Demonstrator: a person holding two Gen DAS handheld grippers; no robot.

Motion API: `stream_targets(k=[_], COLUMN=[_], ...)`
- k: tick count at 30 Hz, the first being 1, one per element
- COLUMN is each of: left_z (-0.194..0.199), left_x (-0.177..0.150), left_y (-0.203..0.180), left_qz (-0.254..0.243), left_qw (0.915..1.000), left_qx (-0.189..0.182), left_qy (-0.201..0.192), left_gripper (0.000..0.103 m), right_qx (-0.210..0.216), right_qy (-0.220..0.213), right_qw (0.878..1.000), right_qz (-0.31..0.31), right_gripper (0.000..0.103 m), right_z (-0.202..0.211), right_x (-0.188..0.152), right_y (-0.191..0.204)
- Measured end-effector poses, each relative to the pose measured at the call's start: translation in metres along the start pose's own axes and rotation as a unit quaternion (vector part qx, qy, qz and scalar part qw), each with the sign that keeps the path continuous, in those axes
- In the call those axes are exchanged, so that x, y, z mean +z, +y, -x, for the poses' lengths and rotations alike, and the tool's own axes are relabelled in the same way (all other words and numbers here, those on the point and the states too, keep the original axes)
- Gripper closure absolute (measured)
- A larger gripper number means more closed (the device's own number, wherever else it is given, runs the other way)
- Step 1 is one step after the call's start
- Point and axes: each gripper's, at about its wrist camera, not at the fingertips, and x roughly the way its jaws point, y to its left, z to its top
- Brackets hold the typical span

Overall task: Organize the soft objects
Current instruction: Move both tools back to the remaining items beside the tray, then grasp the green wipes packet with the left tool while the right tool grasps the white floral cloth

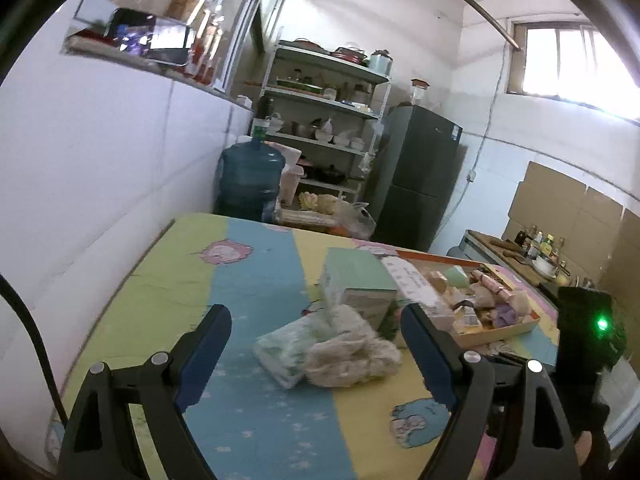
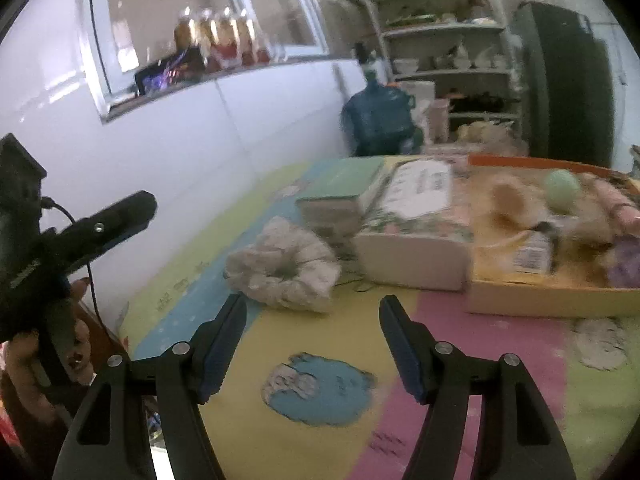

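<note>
A crumpled off-white cloth [image 1: 352,354] lies on the striped tablecloth [image 1: 248,280], partly over a pale green packet [image 1: 282,350]. My left gripper [image 1: 316,316] is open and empty, its fingers on either side of the cloth and short of it. In the right wrist view the same cloth [image 2: 282,270] lies just ahead of my right gripper [image 2: 314,306], which is open and empty. An orange-rimmed tray [image 1: 496,330] holds several soft items, also seen in the right wrist view [image 2: 552,300].
A green box [image 1: 356,276] and a white tissue pack [image 2: 416,236] stand between cloth and tray. A blue water jug [image 1: 250,180], shelves [image 1: 320,120] and a dark fridge [image 1: 420,176] stand beyond the table. The white wall [image 1: 100,180] runs along the left edge.
</note>
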Motion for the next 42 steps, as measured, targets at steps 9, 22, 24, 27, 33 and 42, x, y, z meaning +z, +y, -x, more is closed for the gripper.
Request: stream_targets(k=[9,22,24,27,33,42], left_z=[-0.006,-0.053,-0.062,-0.075,-0.103,-0.142], left_x=[-0.01,-0.012,-0.014,-0.016,-0.016,-0.021], left_y=[0.02,0.031,0.027,0.017,0.001,-0.006], left_qz=[-0.015,-0.141,-0.162,-0.196,-0.236,-0.288], left_qw=[0.9998,0.9833,0.9778,0.9659,0.9449,0.9216], left_qx=[-0.005,-0.074,-0.088,-0.118,-0.148,-0.128], left_qy=[0.014,0.088,0.101,0.12,0.172,0.226], left_gripper=[0.016,0.016,0.016,0.016,0.016,0.016], right_qx=[-0.019,-0.012,-0.011,-0.009,-0.018,-0.016], right_qy=[0.041,0.057,0.045,0.028,0.001,0.005], right_qw=[0.999,0.998,0.999,1.0,1.0,1.0], right_qz=[-0.004,0.001,-0.002,-0.005,0.001,0.002], right_gripper=[0.032,0.092,0.093,0.093,0.093,0.093], right_z=[-0.057,-0.074,-0.064,-0.043,0.002,0.012], right_x=[0.013,0.014,0.011,0.006,0.0,-0.005], right_y=[0.006,0.011,0.009,0.006,-0.002,-0.003])
